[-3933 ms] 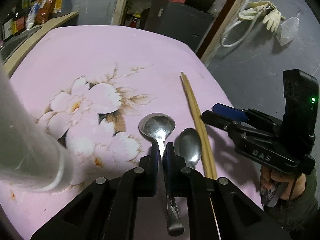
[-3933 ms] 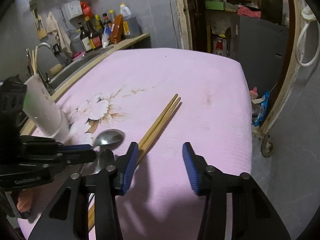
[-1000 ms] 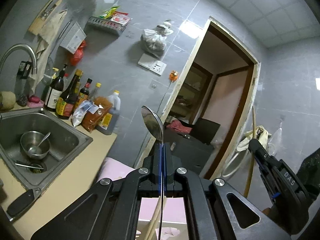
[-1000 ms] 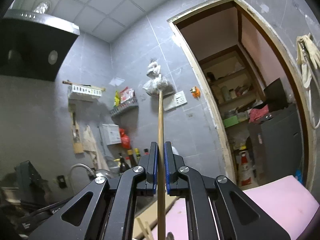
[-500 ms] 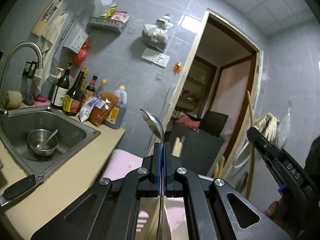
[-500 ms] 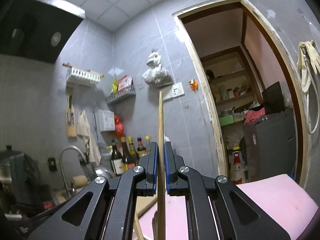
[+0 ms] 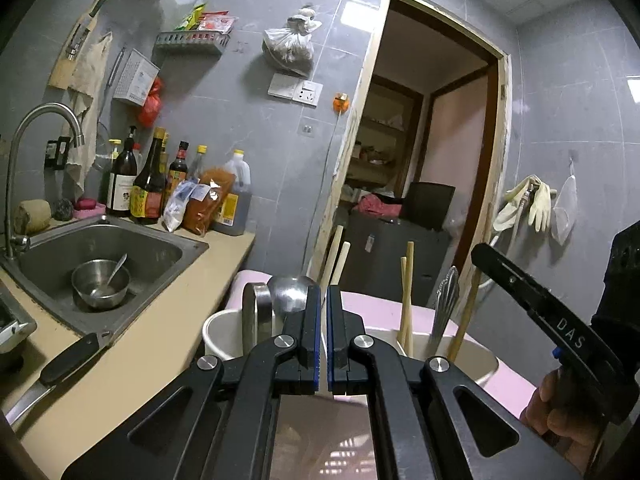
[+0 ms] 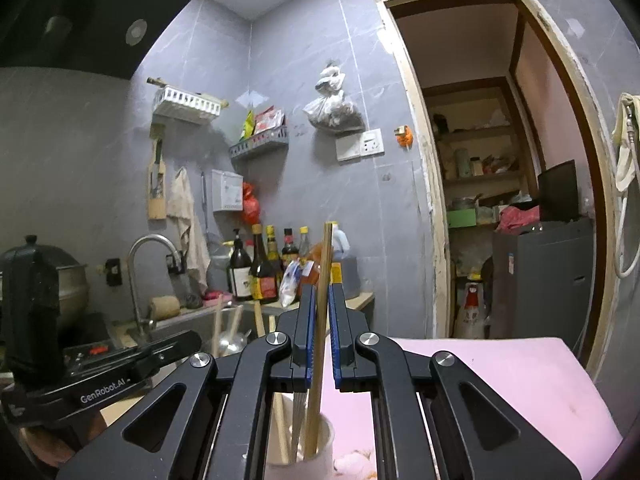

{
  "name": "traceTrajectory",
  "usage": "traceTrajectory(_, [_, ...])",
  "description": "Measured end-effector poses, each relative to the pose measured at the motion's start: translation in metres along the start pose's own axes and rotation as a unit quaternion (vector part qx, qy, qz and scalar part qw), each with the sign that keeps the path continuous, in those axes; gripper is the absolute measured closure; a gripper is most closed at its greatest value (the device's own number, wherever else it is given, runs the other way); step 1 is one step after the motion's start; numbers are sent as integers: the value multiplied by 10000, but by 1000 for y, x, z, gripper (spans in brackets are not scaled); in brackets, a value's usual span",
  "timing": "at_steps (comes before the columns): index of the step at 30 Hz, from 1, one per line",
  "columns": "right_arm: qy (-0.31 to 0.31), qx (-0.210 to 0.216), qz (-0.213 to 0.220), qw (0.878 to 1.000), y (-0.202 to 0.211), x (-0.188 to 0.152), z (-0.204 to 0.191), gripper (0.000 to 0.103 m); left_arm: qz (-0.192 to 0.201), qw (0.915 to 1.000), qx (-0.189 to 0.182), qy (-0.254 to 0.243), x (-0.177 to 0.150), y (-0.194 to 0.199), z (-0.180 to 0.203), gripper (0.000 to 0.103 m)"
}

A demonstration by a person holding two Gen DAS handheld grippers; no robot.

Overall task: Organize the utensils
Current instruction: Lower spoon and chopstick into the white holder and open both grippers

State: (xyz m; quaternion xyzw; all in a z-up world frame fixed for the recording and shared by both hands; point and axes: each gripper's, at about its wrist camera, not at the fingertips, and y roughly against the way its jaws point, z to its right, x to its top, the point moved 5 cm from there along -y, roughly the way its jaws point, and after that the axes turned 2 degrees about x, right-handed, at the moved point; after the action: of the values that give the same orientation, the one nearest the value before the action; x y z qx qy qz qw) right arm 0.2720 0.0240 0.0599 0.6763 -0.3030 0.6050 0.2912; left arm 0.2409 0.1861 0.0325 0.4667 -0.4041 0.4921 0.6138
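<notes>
On the pink-clothed kitchen table, the white holder (image 7: 224,330) below both grippers has the spoon (image 7: 290,294), released by the slightly parted left gripper (image 7: 323,320); right gripper (image 8: 320,320), jaws a little apart around the chopstick (image 8: 323,300), seems mid-release

Home kitchen, grey-tiled walls. Steel sink (image 7: 120,248) with curved tap (image 7: 36,128) set in the counter; sauce bottles (image 7: 148,184) along the counter's back edge. Range hood (image 8: 80,12) overhead, wall racks (image 7: 192,38), doorway to pantry shelves (image 8: 476,184).

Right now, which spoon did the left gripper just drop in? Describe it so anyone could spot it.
On the pink table stands a white cup of utensils. The spoon stands in it just ahead of the left gripper: round shiny bowl up, unlike the wooden chopsticks beside it.
</notes>
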Motion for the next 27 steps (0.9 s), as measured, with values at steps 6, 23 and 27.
traceTrajectory(6, [89,91,-44,9999,8,1,-4,95,-18,10000,-41,13,4,9,5,101])
traceTrajectory(23, [117,-175,486,9986,78,54,35,53,102,9989,-364,-276,37,31,84,51])
traceTrajectory(27, [151,-354,524,9979,100,61,54,43,129,9980,-499,-379,37,33,111,33])
